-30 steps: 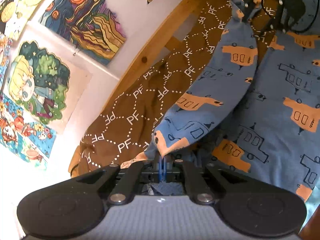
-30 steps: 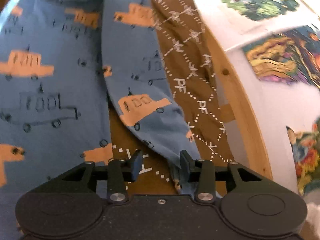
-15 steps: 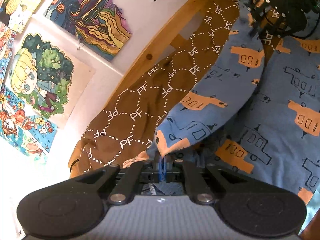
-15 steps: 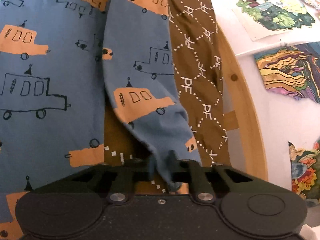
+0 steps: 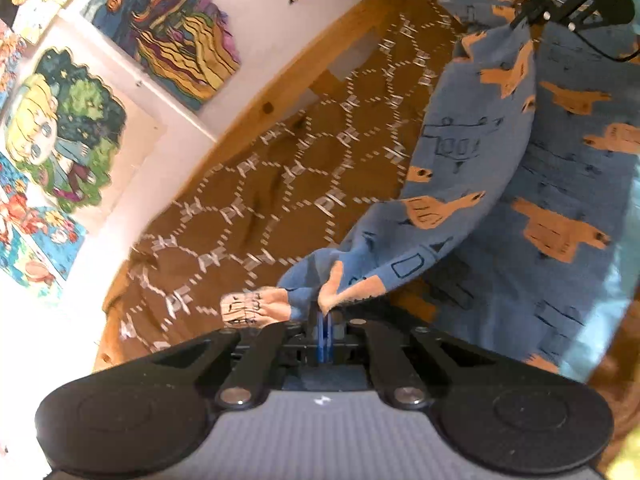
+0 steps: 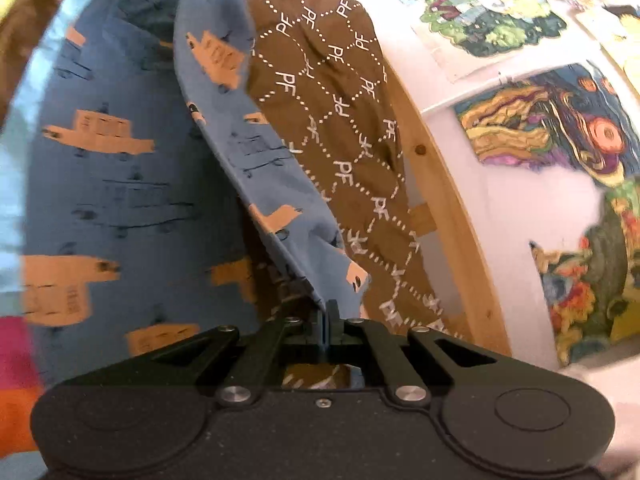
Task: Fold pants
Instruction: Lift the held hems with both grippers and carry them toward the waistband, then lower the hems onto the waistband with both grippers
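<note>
Both grippers pinch one edge of the pants, lifted for the fold.

The left gripper (image 5: 323, 320) and right gripper (image 6: 327, 316) are each clamped on an end of the raised pants (image 5: 472, 168) edge above the brown blanket (image 5: 248, 200). To fold well, keep the edge taut and level, then lay it squarely over the flat half.

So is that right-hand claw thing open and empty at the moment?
No, the right gripper is shut on the edge of the blue pants, with the cloth running up from between its closed fingers.
</note>
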Available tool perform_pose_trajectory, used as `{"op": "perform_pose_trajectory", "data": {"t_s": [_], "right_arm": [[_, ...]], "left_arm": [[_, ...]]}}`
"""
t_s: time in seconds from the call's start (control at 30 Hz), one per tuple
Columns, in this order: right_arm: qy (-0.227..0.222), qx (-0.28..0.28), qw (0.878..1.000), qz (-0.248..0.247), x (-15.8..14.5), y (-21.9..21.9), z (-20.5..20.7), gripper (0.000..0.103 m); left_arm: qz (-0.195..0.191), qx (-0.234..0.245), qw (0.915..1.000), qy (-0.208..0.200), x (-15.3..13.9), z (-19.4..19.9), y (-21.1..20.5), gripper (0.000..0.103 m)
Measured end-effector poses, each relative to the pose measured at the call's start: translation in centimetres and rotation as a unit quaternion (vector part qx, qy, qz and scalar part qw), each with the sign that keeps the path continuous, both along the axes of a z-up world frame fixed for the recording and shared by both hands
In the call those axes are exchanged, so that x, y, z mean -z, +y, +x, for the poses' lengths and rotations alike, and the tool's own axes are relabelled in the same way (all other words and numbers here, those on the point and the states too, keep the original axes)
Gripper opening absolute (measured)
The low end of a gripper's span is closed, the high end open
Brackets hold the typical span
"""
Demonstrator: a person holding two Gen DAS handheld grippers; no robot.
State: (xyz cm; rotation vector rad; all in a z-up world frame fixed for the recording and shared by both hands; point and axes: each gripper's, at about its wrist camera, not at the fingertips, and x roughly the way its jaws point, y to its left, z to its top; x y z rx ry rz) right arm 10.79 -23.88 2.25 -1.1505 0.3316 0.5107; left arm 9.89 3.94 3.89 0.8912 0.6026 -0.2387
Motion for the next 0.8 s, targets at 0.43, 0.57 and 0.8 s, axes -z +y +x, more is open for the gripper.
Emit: {"op": "perform_pose_trajectory", "data": {"t_s": [0.43,0.57,0.8], "right_arm": [[0.059,0.036,0.998,0.013,2.5,-0.3,-5.7,0.0],[0.067,0.038,0.997,0.018,3.0,0.2,-6.5,0.0],[0.077,0.045,0.996,0.02,3.0,0.3,-6.9,0.0]], "left_arm": [[-0.002,-0.03,0.9983,0.051,4.4,-3.9,0.8,0.002],[0.015,-0.016,0.9987,0.046,4.8,-4.4,1.0,0.002],[0.082,0.028,0.9962,-0.004,4.6,-5.3,0.1,0.002]]}}
